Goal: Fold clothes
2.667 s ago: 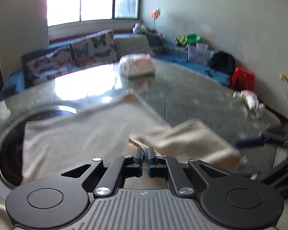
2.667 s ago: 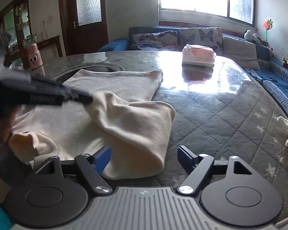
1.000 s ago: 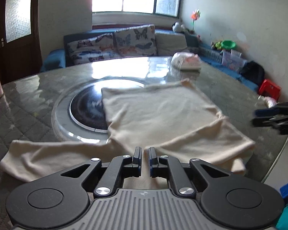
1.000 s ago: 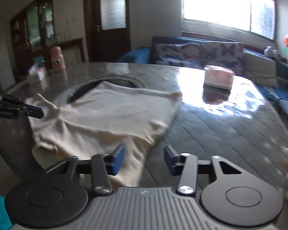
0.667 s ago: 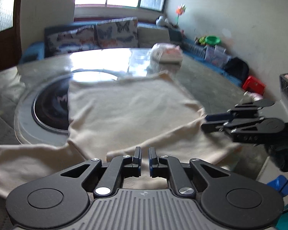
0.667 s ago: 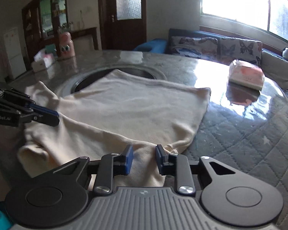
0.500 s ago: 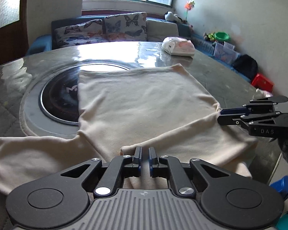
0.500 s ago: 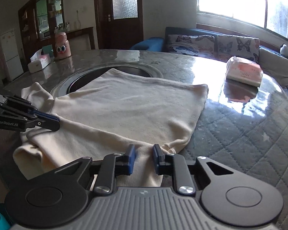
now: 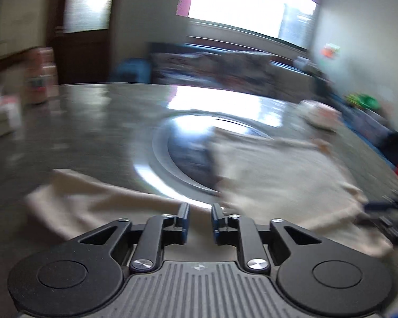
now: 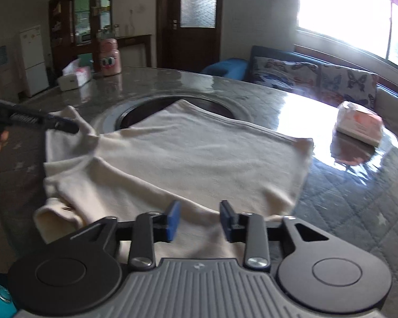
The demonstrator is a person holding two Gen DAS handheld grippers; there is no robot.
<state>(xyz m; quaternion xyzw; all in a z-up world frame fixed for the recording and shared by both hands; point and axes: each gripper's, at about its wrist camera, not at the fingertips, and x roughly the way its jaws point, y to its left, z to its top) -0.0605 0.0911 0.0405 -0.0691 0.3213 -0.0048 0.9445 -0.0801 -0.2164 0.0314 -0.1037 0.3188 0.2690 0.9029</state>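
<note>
- The step in hand looks like the sleeve fold: the cream shirt [image 10: 199, 159] lies flat on the round table [image 10: 358, 212], its body spread over the table's dark central ring [image 10: 135, 111], and one sleeve on the right gripper's side is already turned in across the chest
- The right gripper [image 10: 199, 220] hangs over the shirt's near edge, close to the table's rim; its jaws have just been opening and stand narrowly apart with cloth below them, nothing pinched between the blue pads
- The left gripper [image 9: 200, 220] shows in its own heavily blurred view over the other sleeve [image 9: 98, 204], which stretches out flat to the left of the ring; its jaws have just been opening too, a slim gap with no fabric in it
- From the right wrist view the left gripper's fingers [image 10: 53, 126] reach in near the bunched sleeve at the shirt's left side; whether they touch the cloth I cannot tell
- The next move, as I judge it, calls for the left gripper to come down on the outstretched sleeve near its cuff, close on one layer only, and carry it across the body toward the shirt's far side
- The shirt looks soft, thick and limp, with a rumpled roll at the near-left corner that may need smoothing
- A tissue pack [image 10: 358, 122] sits on the table well beyond the shirt's right corner, out of the way
</note>
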